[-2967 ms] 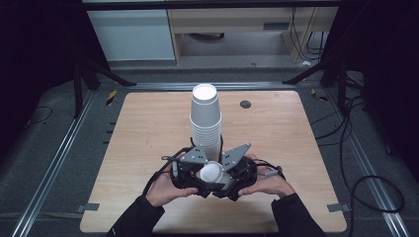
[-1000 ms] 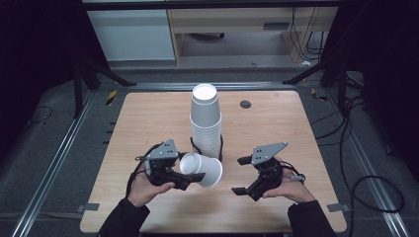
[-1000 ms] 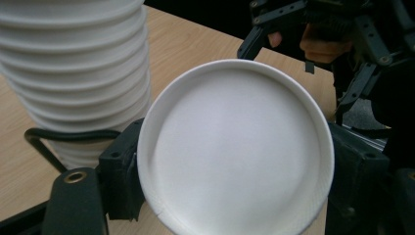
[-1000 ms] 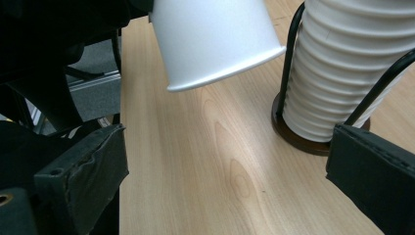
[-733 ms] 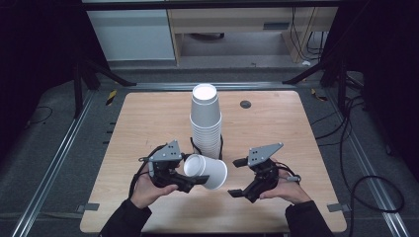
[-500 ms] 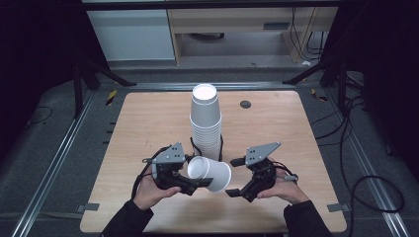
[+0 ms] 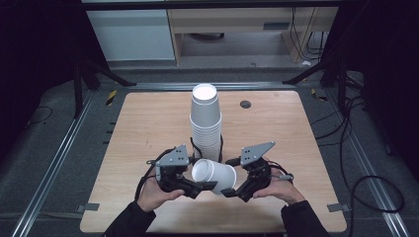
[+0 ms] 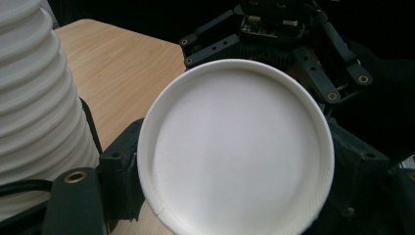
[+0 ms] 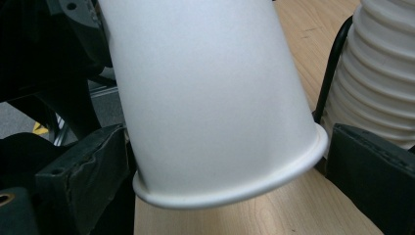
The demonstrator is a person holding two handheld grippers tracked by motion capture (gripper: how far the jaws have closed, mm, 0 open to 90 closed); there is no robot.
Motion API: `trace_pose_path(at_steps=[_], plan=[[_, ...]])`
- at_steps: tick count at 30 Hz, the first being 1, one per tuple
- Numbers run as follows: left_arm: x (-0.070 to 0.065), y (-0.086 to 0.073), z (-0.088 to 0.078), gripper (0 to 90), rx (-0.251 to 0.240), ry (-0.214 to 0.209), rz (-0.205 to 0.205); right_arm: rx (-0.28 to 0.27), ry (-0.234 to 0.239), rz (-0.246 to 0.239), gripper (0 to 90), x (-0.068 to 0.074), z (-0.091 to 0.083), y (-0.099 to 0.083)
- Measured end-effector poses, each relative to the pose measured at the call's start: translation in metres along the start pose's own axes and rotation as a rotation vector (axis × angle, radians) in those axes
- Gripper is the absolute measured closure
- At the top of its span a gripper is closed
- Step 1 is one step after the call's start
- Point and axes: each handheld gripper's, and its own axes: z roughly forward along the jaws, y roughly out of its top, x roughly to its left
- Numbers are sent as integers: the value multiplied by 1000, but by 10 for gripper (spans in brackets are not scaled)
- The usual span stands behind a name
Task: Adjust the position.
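My left gripper (image 7: 200,187) is clenched on the lone cup (image 7: 215,177), held sideways near the table's (image 7: 148,123) front edge with my right gripper's (image 7: 232,190) spread jaws straddling its rim, where a hard pinch could crumple it or knock the cup stack (image 7: 206,121).

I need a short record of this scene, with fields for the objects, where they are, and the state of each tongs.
surface: wooden table
stack: upside-down white cups, centre of table
loose cup: white paper cup, on its side, lifted in front of the stack
left tongs: shut on the cup's base end
right tongs: open, jaws on either side of the cup's rim
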Motion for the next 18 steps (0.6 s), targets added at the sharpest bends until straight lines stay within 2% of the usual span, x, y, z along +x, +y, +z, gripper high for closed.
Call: trace_pose_path(at_steps=[18], plan=[[-3, 0, 5, 226, -3, -13, 4, 21, 41, 8, 41, -1, 14, -2]])
